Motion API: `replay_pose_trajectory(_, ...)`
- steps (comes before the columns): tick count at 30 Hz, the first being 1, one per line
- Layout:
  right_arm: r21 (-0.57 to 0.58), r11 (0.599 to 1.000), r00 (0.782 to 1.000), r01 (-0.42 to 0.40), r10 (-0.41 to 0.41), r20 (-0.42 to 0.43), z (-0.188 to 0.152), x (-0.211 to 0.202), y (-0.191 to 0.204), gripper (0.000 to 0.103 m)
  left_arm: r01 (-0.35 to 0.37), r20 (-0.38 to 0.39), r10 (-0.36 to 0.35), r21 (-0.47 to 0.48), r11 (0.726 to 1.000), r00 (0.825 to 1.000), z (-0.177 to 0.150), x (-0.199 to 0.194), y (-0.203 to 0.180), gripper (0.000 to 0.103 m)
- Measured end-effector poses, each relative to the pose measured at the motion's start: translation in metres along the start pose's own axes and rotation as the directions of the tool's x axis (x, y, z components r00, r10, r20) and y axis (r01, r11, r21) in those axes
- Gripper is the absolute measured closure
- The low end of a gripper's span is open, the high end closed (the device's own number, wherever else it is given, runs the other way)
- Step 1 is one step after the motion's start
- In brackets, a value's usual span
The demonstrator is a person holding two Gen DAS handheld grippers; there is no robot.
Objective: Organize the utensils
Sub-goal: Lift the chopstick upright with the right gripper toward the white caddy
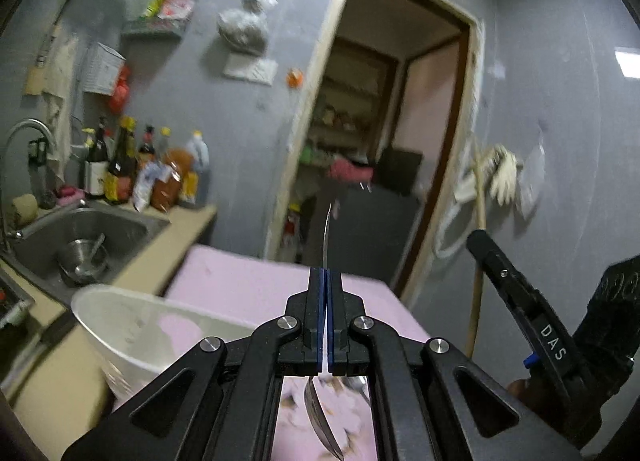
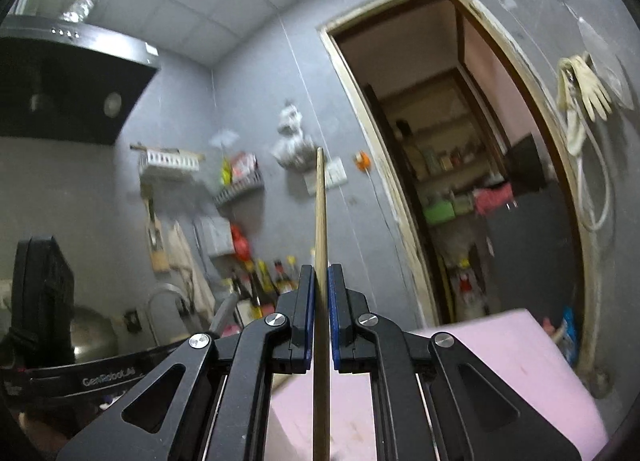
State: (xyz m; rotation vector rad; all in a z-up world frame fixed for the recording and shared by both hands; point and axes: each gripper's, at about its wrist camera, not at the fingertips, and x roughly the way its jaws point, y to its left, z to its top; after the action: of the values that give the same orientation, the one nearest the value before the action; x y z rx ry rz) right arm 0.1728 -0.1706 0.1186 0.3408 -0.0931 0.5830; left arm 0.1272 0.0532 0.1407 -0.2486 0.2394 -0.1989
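Observation:
My left gripper [image 1: 326, 275] is shut on a metal spoon [image 1: 326, 237]; the thin handle sticks up past the pads and the bowl end hangs below near the camera. A white plastic container [image 1: 132, 321] stands just left of it on the pink mat [image 1: 256, 289]. My right gripper [image 2: 319, 273] is shut on a wooden chopstick [image 2: 320, 213] that points up and away, with its other end passing below the jaws. The right gripper also shows in the left wrist view [image 1: 516, 293], held up at the right with the chopstick [image 1: 478, 261] in it.
A steel sink [image 1: 80, 237] with a metal bowl lies at the left, with bottles [image 1: 132, 169] behind it on the beige counter [image 1: 176, 237]. An open doorway [image 1: 380, 141] is straight ahead. A range hood [image 2: 60, 89] and a wok [image 2: 88, 333] are at the left.

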Motion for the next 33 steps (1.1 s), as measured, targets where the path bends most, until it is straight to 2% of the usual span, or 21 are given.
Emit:
replay_pose_trajectory(4,0.015,0.999,0.997,-0.038,0.037,0.067,0.008,0.026,0.022,0.099,-0.005,0.073,0.009,-0.058,0.998,0.997,0.027,-0.006,0.038,0.103)
replay_pose_trajectory(10,0.063,0.994,0.989,-0.091,0.083,0.121,0.006,0.062,0.049,0.099,-0.074,0.164,0.096,-0.135,0.988,0.982,0.052,-0.010,0.097,0.103)
replay_pose_trajectory(16,0.050,0.999,0.991,-0.003,-0.004,0.133,-0.019,0.086,0.066,0.099,-0.108,0.200,0.154,-0.225,0.968,0.968,0.040,0.001,0.144,0.103)
replay_pose_trajectory(21,-0.019,0.996,0.990,0.087,-0.084,0.113,-0.045,0.098,0.078,0.099,-0.156,0.187,0.205,-0.244,0.957,0.961,0.020,0.011,0.159,0.103)
replay_pose_trajectory(26,-0.075,0.992,0.993,0.101,-0.096,0.064,-0.067,0.103,0.084,0.099,-0.169,0.175,0.210,-0.223,0.960,0.962,0.001,0.013,0.157,0.103)
replay_pose_trajectory(33,-0.106,0.991,0.993,0.087,-0.094,-0.067,-0.088,0.106,0.082,0.099,-0.187,0.134,0.215,-0.196,0.963,0.967,-0.021,0.017,0.150,0.102)
